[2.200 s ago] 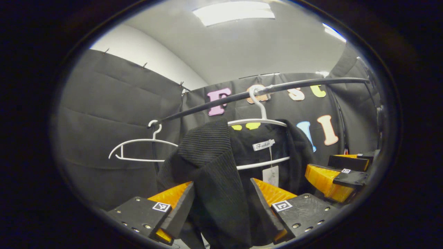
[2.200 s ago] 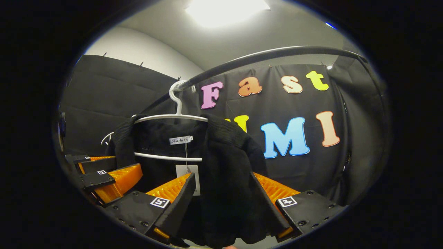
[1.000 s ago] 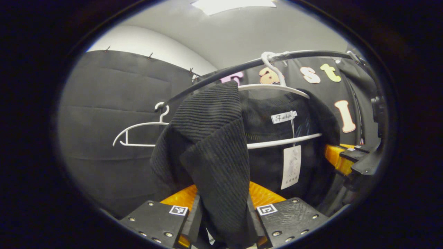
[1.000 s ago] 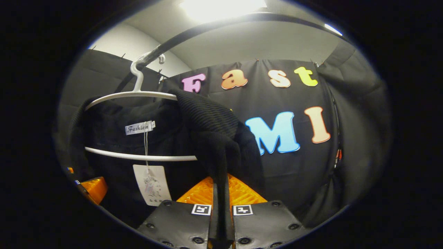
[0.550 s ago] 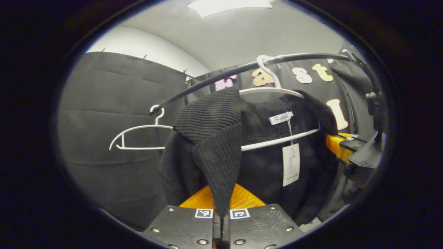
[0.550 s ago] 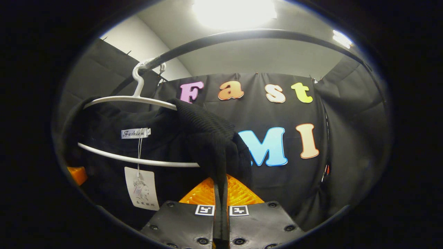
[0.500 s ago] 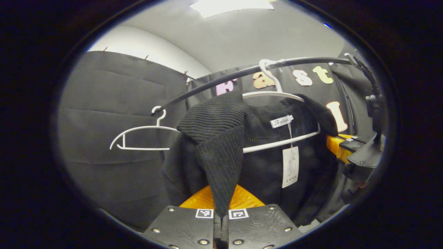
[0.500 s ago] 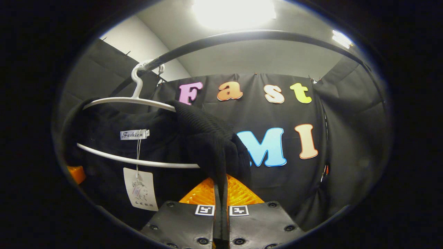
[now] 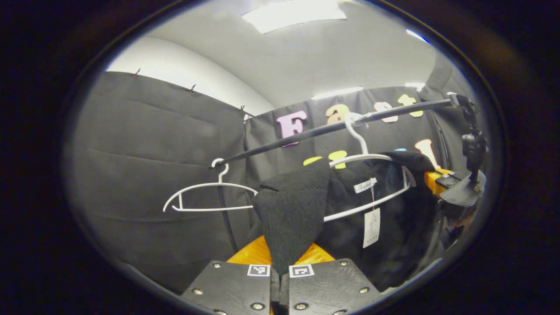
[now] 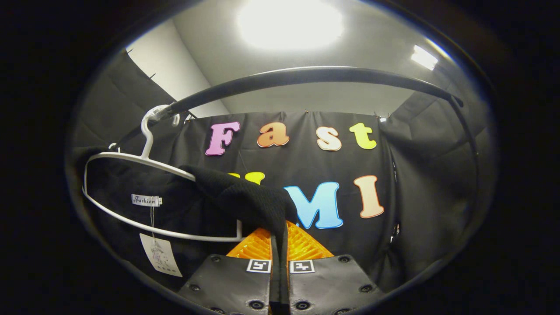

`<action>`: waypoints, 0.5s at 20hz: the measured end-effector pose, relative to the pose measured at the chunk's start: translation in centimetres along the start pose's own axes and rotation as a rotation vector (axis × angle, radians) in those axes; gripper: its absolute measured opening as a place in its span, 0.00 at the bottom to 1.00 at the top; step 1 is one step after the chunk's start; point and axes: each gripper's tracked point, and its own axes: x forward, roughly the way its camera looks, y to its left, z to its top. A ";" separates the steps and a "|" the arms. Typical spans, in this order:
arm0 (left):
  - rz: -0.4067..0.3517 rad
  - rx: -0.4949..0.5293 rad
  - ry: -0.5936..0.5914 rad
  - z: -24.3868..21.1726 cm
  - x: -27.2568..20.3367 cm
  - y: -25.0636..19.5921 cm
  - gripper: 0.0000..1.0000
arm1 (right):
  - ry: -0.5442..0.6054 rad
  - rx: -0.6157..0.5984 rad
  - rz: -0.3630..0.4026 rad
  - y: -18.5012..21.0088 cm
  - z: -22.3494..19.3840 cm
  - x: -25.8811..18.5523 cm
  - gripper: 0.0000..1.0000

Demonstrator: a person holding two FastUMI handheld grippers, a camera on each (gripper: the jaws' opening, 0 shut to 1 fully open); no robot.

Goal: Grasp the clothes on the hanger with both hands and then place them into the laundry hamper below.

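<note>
Both grips: locked, fingers of each tool pressed flat together with black knit pinched between them.
Left gripper (image 9: 280,280): closed tight on a fold of the black garment (image 9: 293,210), bottom centre of the left gripper view; cloth rising from the fingers up toward the hanger.
Right gripper (image 10: 279,271): likewise clamped on the other shoulder of the garment (image 10: 245,199), bottom centre of the right gripper view; also glimpsed at the right edge of the left gripper view (image 9: 442,181).
Just changed: compared with half a second ago, hanger (image 10: 144,192) swung over to a clear tilt, shoulder cloth dragged down and off its arms, now stretched taut from hanger to fingers instead of draped high over it.
Garment position: mostly hanging on the white hanger (image 9: 372,175), centre right in the left gripper view, lower left in the right gripper view; neck tag (image 9: 371,227) dangling below the lower bar.
Rail (image 9: 332,127): hook still looped over it, upper centre; second, bare hanger (image 9: 205,197) left of the garment.
Meaning for the task: grasp stage done, peel-off under way, probably about halfway; shoulders slipping free, body of the garment not yet clear.
Hamper: somewhere below, cannot tell where from these views.
Risk: hanger unhooking and coming down with the cloth.
</note>
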 end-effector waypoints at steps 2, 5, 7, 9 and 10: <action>0.013 0.004 -0.012 1.0 0.3 1.4 0.00 | -0.010 -0.002 -0.010 -0.3 0.5 0.6 0.01; 0.027 0.022 -0.049 2.6 1.6 3.4 0.00 | -0.033 -0.015 -0.021 -0.7 1.3 1.6 0.01; 0.034 0.028 -0.071 3.6 2.4 4.6 0.01 | -0.037 -0.024 -0.028 -0.9 1.6 2.2 0.01; 0.035 0.032 -0.078 4.2 3.4 5.8 0.01 | -0.026 -0.028 -0.032 -1.1 1.2 3.0 0.00; 0.035 0.030 -0.080 4.5 3.9 6.3 0.00 | -0.021 -0.030 -0.034 -1.2 0.9 3.3 0.01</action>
